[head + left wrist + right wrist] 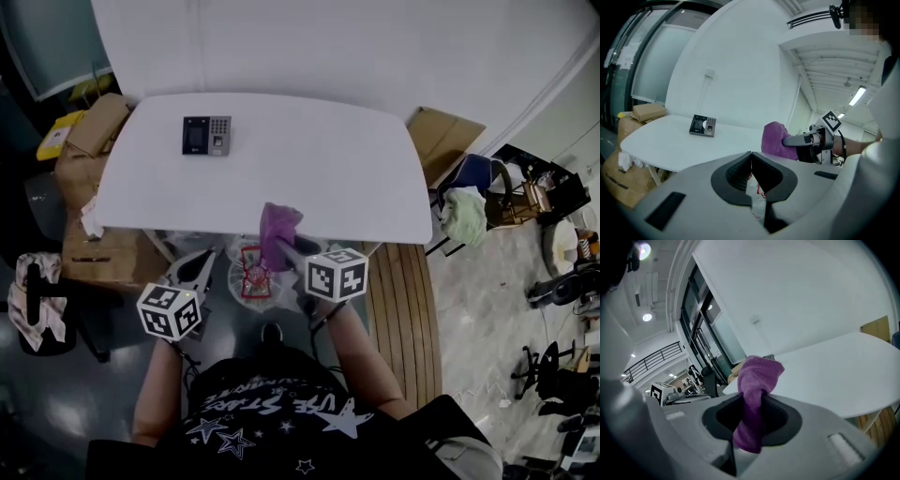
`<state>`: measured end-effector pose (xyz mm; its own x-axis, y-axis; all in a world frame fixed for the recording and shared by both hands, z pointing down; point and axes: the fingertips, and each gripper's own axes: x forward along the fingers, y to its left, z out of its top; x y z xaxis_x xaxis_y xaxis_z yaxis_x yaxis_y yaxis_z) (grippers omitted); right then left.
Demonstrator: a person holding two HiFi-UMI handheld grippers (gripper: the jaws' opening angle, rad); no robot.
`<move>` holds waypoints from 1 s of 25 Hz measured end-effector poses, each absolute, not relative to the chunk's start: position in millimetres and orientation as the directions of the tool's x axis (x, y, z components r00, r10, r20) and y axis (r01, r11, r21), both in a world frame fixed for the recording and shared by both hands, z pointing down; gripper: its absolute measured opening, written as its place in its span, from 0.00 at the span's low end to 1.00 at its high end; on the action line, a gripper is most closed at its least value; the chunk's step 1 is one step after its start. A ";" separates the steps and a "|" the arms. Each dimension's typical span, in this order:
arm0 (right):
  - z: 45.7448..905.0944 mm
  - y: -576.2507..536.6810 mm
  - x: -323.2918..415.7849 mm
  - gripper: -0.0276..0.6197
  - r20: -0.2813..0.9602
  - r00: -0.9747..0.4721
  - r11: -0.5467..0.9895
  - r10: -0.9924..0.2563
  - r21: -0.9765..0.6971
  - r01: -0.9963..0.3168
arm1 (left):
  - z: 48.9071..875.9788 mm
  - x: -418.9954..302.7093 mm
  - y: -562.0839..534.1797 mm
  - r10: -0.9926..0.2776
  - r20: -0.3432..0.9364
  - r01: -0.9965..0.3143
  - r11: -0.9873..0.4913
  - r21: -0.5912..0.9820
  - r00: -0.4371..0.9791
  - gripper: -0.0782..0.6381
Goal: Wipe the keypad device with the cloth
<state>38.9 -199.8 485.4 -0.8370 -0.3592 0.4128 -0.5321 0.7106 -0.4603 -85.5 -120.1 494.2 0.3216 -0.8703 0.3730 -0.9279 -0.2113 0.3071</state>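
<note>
Down at the near rim of the white round-cornered table (328, 178), both claws hang just off the front edge, short of the tabletop. The table is broad and carries only one item, out on its far left part. Off the table's left end, brown cardboard boxes (94, 127) are stacked up. Below the front rim, between the two claws, sits what looks like a round white bin (234, 281). Now the right claw (751, 398): its jaws are clamped on the purple terry cloth (757, 376), pinched at the waist, with a bunched head rising above the jaws and a tail hanging below them. In the head view the cloth (277, 225) stands up from that claw (283, 247) right at the table's front edge. Over to the left claw (751, 155): its jaws are pressed together tip to tip, with nothing gripped between them. It sits beside the right claw and apart from it (204, 258). The black keypad device (206, 135), with a dark panel on its left and a grey key block on its right, lies flat on the table, well apart from both claws and from the cloth. Smallest of all, a crumpled clear wrapper with red print (255, 277) lies in that bin, and it shows in the hollow behind the left claw's jaws (754, 190).
</note>
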 end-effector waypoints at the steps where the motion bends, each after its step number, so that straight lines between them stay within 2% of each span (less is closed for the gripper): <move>1: 484.3 -205.3 41.1 0.19 0.410 -0.840 0.715 -0.356 -0.460 -0.527 | 494.1 -83.3 -124.4 -0.871 0.374 -0.929 -0.207 0.306 0.317 0.12; 12: 485.7 -244.2 55.3 0.19 0.388 -0.859 0.722 -0.335 -0.480 -0.498 | 493.4 -68.3 -154.0 -0.878 0.386 -0.943 -0.178 0.283 0.282 0.12; 25: 494.9 -274.6 24.2 0.19 0.419 -0.842 0.704 -0.340 -0.480 -0.523 | 494.6 -109.4 -191.1 -0.886 0.370 -0.938 -0.171 0.301 0.280 0.12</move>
